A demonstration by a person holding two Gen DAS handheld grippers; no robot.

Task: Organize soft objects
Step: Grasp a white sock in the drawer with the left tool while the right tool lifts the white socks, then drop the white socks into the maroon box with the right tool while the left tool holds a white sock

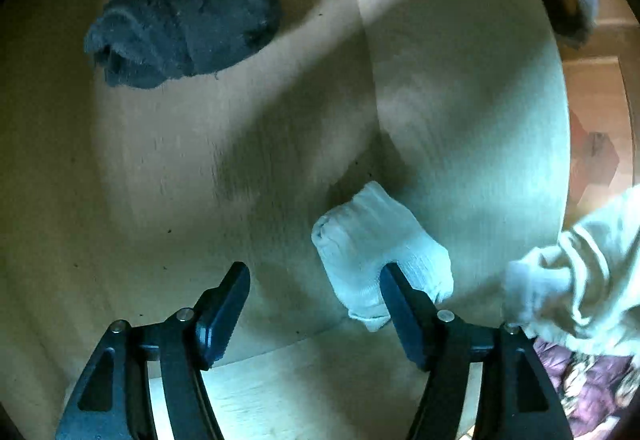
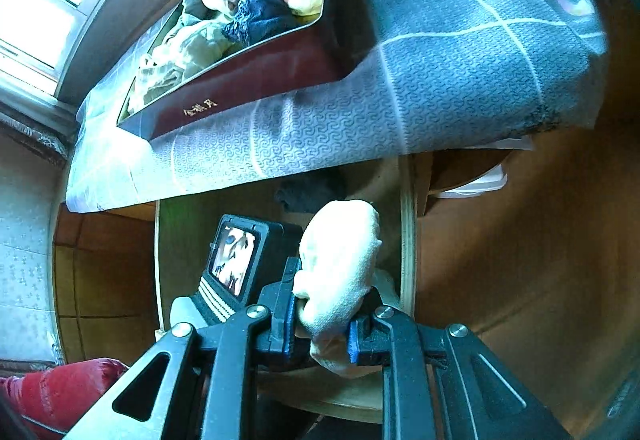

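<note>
Dark fleecy fabric, a rolled navy sock (image 1: 182, 20), lies at ten o'clock on the pale wooden tabletop (image 1: 280, 144) in our left wrist view. Our left gripper (image 1: 316, 304) stands with its jaws apart and nothing pressed between them; the white ribbed sock (image 1: 380, 240) lies just past the right-hand finger, at five o'clock. In our right wrist view, the right gripper (image 2: 322, 332) is clamped on a cream knitted sock (image 2: 340, 264), bunched and drooping. The maroon box (image 2: 256, 76) of mixed soft clothes sits at eleven o'clock on the blue patterned cloth (image 2: 460, 52). We judge that the limp sock could slip from so narrow a pinch, or snag the box rim.
</note>
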